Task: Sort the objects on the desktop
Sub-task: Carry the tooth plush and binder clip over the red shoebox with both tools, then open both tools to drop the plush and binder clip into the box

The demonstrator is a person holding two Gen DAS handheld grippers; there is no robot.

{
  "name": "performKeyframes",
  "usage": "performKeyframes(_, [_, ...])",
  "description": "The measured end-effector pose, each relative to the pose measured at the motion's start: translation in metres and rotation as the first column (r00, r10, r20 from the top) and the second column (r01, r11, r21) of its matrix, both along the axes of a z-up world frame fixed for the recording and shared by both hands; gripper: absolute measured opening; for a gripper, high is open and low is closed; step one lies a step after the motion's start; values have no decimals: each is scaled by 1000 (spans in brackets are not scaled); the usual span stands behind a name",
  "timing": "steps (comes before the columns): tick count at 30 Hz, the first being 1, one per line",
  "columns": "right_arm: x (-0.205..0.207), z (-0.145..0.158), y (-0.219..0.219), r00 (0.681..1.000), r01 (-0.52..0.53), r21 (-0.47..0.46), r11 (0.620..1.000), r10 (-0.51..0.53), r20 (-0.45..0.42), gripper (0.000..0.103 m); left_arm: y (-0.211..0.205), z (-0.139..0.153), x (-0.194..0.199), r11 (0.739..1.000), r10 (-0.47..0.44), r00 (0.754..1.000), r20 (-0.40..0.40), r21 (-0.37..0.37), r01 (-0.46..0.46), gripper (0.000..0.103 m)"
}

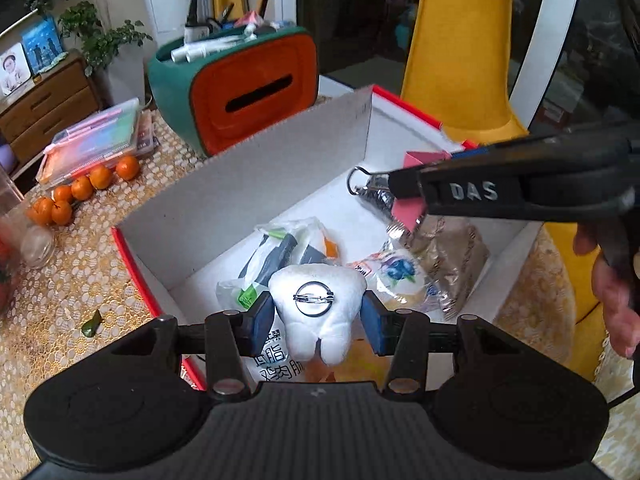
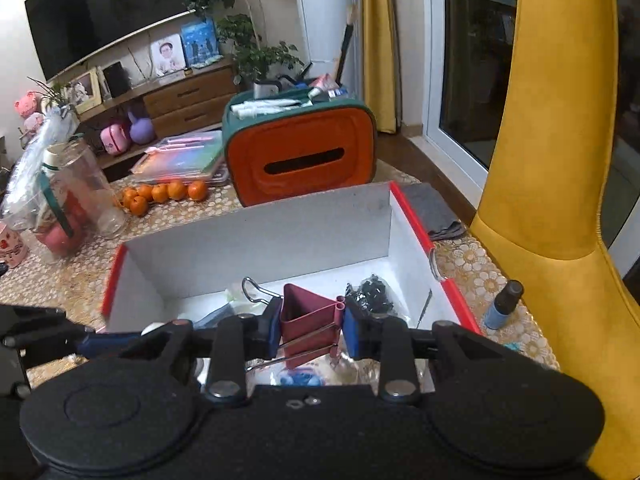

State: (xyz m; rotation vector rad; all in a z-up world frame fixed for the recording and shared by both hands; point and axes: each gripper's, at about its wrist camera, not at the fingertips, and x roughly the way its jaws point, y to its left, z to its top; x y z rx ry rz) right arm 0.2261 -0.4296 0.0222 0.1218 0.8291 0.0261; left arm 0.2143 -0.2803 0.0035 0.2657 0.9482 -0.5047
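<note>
A: What does each wrist view add? Start with the largest thing.

B: The white cardboard box with red edges (image 1: 256, 184) fills both. Only the left view looks down on its floor: crinkled snack packets (image 1: 404, 276) and a white plastic bag (image 1: 280, 256). Only the right view shows the grey folded cloth (image 2: 436, 212) at 2 o'clock and the small dark-capped blue bottle (image 2: 502, 306) at 3 o'clock on the lace-patterned tablecloth (image 2: 72, 280).

A: The green and orange tissue box (image 2: 300, 160)?

B: At 12 o'clock behind the box in both views, with tubes and pens on its top tray. Small oranges (image 2: 164, 194) lie at 10 o'clock.

A: Anything hard to read?

B: The packets' printing is partly hidden by the left gripper (image 1: 318, 316), and a black bundle (image 2: 374, 290) in the box is unclear.

A: The grippers?

B: The left one's blue pads pinch a white tooth-shaped plush (image 1: 318, 312) above the box's near end. The right gripper (image 2: 308, 322) is closed on a maroon binder clip (image 2: 308, 314) over the box.
</note>
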Motion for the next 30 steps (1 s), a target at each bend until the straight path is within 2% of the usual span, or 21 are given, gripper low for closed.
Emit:
performKeyframes(8, [26, -23, 2, 998, 19, -4, 1000, -19, -60, 29, -12, -20, 8, 998, -25, 1000, -14, 62, 26, 46])
performKeyframes(16, [36, -39, 5, 995, 12, -10, 1000, -13, -102, 29, -11, -39, 16, 997, -13, 999, -48, 81, 17, 46])
performKeyframes(20, [38, -43, 6, 993, 8, -11, 1000, -9, -120, 29, -14, -43, 13, 993, -38, 999, -34, 108, 41, 48])
performKeyframes(26, [40, -47, 7, 992, 14, -16, 1000, -16, -128, 30, -14, -43, 13, 993, -51, 998, -41, 104, 55, 49])
performKeyframes(30, [38, -44, 4, 992, 22, -11, 1000, -23, -121, 36, -14, -42, 12, 993, -55, 998, -36, 102, 58, 52])
